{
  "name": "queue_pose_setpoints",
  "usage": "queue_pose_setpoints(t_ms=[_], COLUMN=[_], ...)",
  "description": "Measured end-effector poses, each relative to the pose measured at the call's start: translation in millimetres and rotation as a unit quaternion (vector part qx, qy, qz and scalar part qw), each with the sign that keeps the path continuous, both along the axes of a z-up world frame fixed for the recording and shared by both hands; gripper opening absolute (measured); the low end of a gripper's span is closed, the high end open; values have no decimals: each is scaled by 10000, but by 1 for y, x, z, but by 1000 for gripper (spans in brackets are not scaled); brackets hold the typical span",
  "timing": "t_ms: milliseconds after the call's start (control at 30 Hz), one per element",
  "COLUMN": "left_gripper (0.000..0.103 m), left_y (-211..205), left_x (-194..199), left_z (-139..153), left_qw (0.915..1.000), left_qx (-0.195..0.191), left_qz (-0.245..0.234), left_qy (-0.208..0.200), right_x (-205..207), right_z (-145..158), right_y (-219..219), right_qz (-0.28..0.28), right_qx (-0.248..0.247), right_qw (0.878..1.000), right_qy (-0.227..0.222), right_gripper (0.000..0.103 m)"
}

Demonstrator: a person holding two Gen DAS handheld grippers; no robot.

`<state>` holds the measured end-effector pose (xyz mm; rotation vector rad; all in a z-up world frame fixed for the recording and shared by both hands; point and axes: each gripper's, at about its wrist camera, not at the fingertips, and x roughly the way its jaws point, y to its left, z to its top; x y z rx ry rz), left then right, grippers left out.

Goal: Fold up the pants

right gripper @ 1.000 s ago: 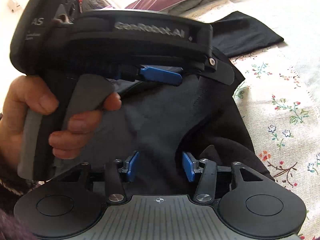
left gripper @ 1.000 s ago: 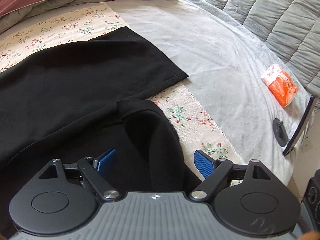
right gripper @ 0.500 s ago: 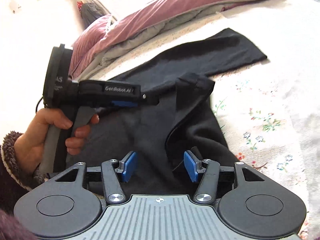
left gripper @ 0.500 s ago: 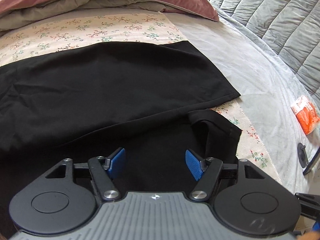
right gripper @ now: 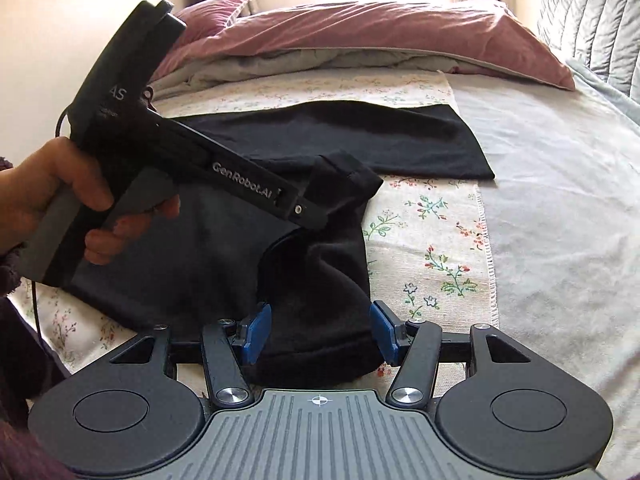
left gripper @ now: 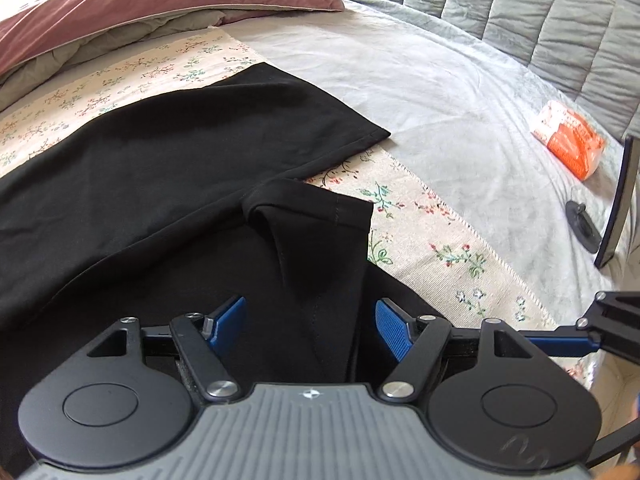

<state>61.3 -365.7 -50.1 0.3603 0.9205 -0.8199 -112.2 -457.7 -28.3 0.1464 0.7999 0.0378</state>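
Black pants (left gripper: 168, 168) lie on a floral cloth (left gripper: 432, 240) on the bed. One leg stretches flat to the far right (right gripper: 380, 136); the other leg is doubled back, its hem (left gripper: 316, 208) lying on top. My left gripper (left gripper: 310, 326) is open, jaws wide apart over the folded leg, holding nothing. My right gripper (right gripper: 318, 332) is open, jaws either side of a rounded black fold (right gripper: 320, 300). The left gripper's body also shows in the right wrist view (right gripper: 224, 164), held by a hand above the pants.
A maroon pillow (right gripper: 380, 36) and grey blanket lie at the head of the bed. An orange packet (left gripper: 568, 140) lies on the grey sheet (left gripper: 420, 96) at right, near a black disc and a dark flat panel (left gripper: 616, 200). A quilted grey cover (left gripper: 520, 8) lies beyond.
Both grippers have swung and pulled back over the pants; the left gripper has dropped closer to the folded leg. The right gripper's jaws have widened. Both jaws stay open.
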Motion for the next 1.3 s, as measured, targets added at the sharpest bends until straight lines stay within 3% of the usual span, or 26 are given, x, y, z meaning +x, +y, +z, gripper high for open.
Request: queue_pose_setpoints(t_ms=[33,100,167,300,367,433,500,567,800,933,967,1033,1067,1167,1300], left_gripper=[81,65,58,58,58,58,61,61,61,60,60,45,15,13,12], left_y=[-1,1,13,50,66,81,97,106,119,118,116,108,101,92,63], left_x=[-3,-5,-1,17,26,33,46,53,58,70,71,70,71,75,81], left_z=[-3,-8,-8,-6,-9,-10,-18,-23,-23,-26,-25,-20,-19,-2,30], left_qw=[9999,9992,9975,9903,9880,9832,9693,9577,9465,9460,9490,9566,9593,9582,9522], left_qx=[74,94,-76,-533,-735,-1218,-1857,-2165,-2412,-2404,-2342,-2144,-2057,-2240,-2532], left_qz=[-2,123,498,1239,1354,1322,1299,1436,1928,2014,1964,1839,1765,1576,1376], left_qy=[-129,-380,-495,-324,-66,329,952,1238,937,824,777,711,796,830,1017], right_x=[-2,-2,-2,-2,-4,-10,-13,-12,-4,5,9,14,14,8,-7], right_z=[-1,-5,-9,-12,-8,2,9,8,-1,-12,-17,-18,-14,7,31], right_y=[2,5,8,12,14,22,34,45,59,68,71,68,62,37,4], right_qz=[7,40,110,149,167,363,642,898,1114,1302,1260,1090,859,108,-920], right_qx=[-16,-55,-93,-144,-190,-223,-224,-379,-833,-1037,-1197,-1221,-1082,-626,-167], right_qw=[10000,9999,9997,9993,9995,9991,9973,9948,9901,9861,9847,9864,9904,9972,9926], right_qy=[43,146,217,298,206,-56,-276,-294,-170,-10,100,146,58,-382,-779], right_gripper=[55,55,55,55,55,55,55,55,53,42,35,17,1,2,1])
